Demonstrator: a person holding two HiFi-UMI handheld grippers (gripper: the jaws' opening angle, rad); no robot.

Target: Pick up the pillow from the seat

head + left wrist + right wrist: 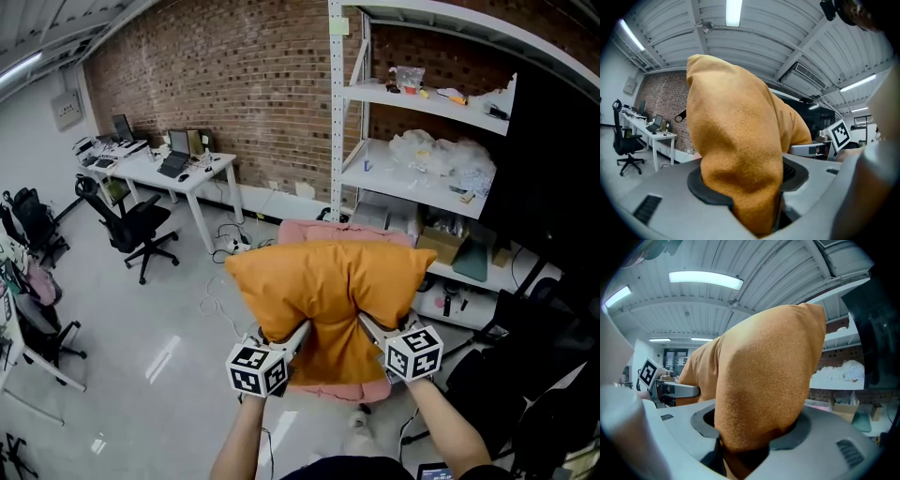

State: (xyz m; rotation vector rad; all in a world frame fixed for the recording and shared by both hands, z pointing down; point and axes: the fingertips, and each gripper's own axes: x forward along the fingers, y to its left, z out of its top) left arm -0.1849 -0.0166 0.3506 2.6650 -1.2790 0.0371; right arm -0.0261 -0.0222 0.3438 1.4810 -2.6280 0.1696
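Mostly, the orange pillow (pixel 330 281) is blocking the view: it is filling the middle of both gripper views and covering nearly all of the pink seat (pixel 361 391) below it in the head view, so only a pink strip above and a pink edge below are showing, and whether the pillow is touching the seat cannot be told. The left claw (pixel 303 330) is clenching the pillow's lower left part, with cloth bulging up between its jaws and spilling over them, and the right claw (pixel 368 325) is gripping the lower right part the same way (the tips of both are sinking into folds and are hard to make out). The person's forearms (pixel 441 422) are running off the bottom edge. Around them, a white table (pixel 183 169) with laptops is standing by the brick wall (pixel 234 66), a black office chair (pixel 136 227) is sitting just in front of it, cables (pixel 223 298) are trailing over the floor (pixel 141 375), and a metal shelf rack (pixel 422 164) is rising just behind the seat, its right end being cut off by something dark.
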